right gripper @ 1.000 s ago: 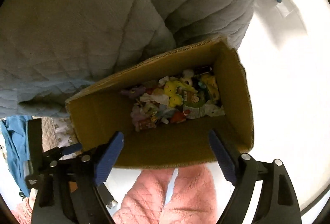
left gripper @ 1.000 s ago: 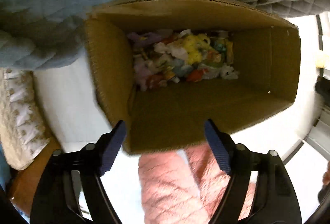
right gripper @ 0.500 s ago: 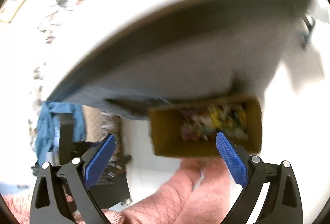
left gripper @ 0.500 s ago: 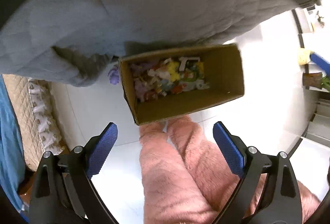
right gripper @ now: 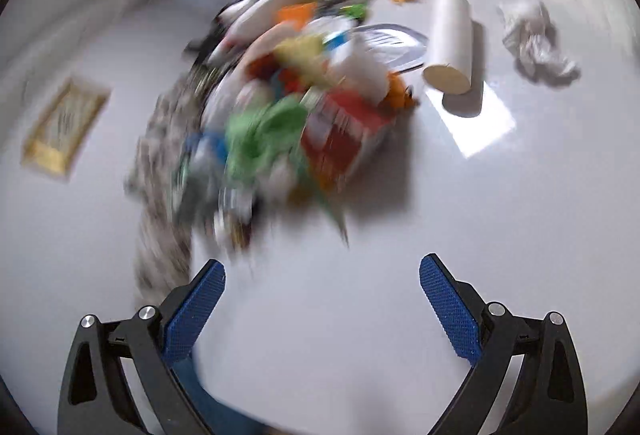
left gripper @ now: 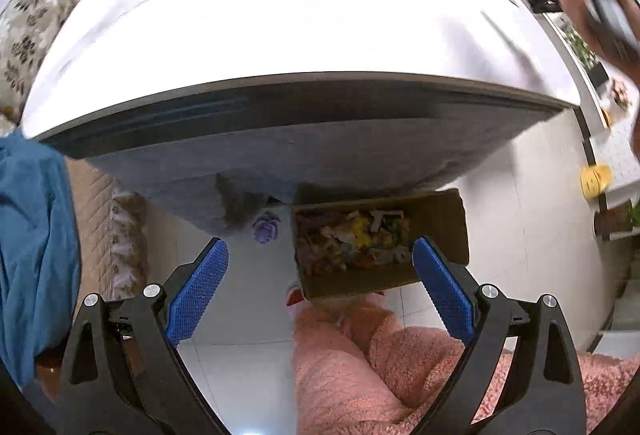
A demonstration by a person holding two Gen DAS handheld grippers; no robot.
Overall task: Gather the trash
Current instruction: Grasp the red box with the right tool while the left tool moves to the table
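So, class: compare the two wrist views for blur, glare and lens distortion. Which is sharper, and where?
Left wrist: mostly sharp; brown cardboard box of trash clear, fisheye bows the white table edge, far clutter smeared. Right wrist: colourful litter pile motion-blurred, white paper roll and crumpled white tissue crisper, bright glare patch beside the roll.

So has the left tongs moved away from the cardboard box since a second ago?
Yes. The left tongs have risen: the cardboard box now looks far smaller below, and the white tabletop has come into view.
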